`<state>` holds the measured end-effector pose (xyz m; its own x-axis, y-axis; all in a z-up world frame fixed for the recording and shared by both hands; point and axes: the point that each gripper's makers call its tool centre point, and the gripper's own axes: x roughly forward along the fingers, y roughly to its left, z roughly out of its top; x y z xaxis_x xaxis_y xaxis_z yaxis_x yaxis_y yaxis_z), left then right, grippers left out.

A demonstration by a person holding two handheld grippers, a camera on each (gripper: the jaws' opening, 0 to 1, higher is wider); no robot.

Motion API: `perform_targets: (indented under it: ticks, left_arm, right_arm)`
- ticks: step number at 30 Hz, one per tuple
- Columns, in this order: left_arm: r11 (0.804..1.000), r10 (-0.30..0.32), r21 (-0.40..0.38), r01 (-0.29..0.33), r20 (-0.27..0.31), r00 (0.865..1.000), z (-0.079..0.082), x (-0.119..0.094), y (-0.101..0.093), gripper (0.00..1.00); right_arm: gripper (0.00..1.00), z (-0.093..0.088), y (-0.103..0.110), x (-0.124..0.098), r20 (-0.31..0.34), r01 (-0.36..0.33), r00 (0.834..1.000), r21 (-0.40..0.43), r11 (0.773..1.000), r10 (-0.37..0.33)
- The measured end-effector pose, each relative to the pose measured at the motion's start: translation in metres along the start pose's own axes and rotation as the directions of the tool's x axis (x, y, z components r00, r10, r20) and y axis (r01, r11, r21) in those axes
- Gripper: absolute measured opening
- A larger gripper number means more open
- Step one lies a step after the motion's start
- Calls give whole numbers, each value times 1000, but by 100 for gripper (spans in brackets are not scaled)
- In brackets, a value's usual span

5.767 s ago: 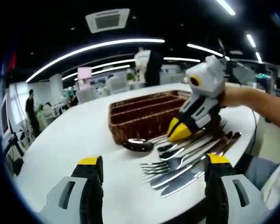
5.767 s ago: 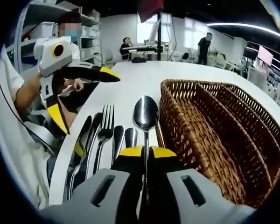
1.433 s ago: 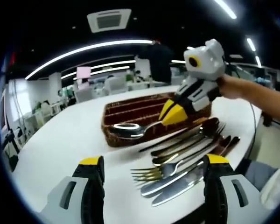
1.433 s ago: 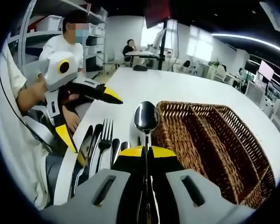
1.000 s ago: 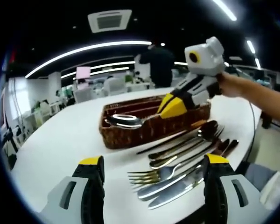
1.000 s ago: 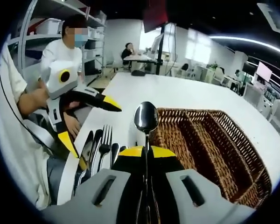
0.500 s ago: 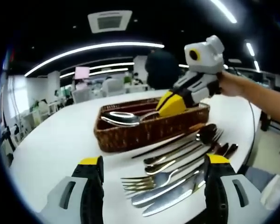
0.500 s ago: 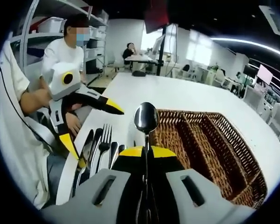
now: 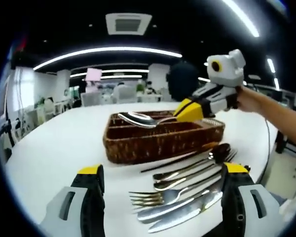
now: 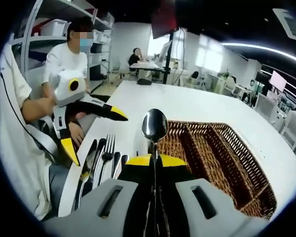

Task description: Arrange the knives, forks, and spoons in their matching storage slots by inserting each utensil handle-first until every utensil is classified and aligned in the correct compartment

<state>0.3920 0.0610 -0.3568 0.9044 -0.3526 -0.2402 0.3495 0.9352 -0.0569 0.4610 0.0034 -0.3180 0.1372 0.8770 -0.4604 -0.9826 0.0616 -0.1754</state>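
Observation:
My right gripper (image 10: 153, 159) is shut on the handle of a silver spoon (image 10: 154, 125), whose bowl points away from me. In the left gripper view that right gripper (image 9: 190, 109) holds the spoon (image 9: 139, 118) level, just above the brown wicker tray (image 9: 158, 145) with long slots. In the right gripper view the tray (image 10: 212, 158) lies to the right of the spoon. A row of forks, knives and spoons (image 9: 187, 180) lies on the white table in front of the tray. My left gripper (image 9: 163, 169) is open with nothing between its jaws, near the table's edge beside the row.
The left gripper (image 10: 96, 134) hangs open over the table edge, beside the utensil row (image 10: 101, 160). Two people in white sit close by at that side (image 10: 19, 123). The white table (image 10: 187, 106) stretches beyond the tray. Desks and chairs stand farther off.
The right gripper has lifted the spoon off the table row and carried it up over the tray. The left gripper stays open; its view has dropped a little.

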Motion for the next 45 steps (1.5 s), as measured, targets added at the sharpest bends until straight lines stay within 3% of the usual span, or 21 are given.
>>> perform_targets:
  ticks: [14,32,45]
  left_arm:
    - [1000,10,12,-10,-6,1000,-2,3,-3,100]
    - [1000,31,1,-31,0,1000,-5,0,-3,99]
    - [999,42,-21,-42,12,999,-6,-2,-2,99]
  right_arm:
    - [3,4,-1,-11,-6,4,1000,-22,1000,-4]
    - [3,20,-22,-24,12,32,999,-39,999,-31]
    - [3,19,-31,-26,8,37,999,-43,998,-37]
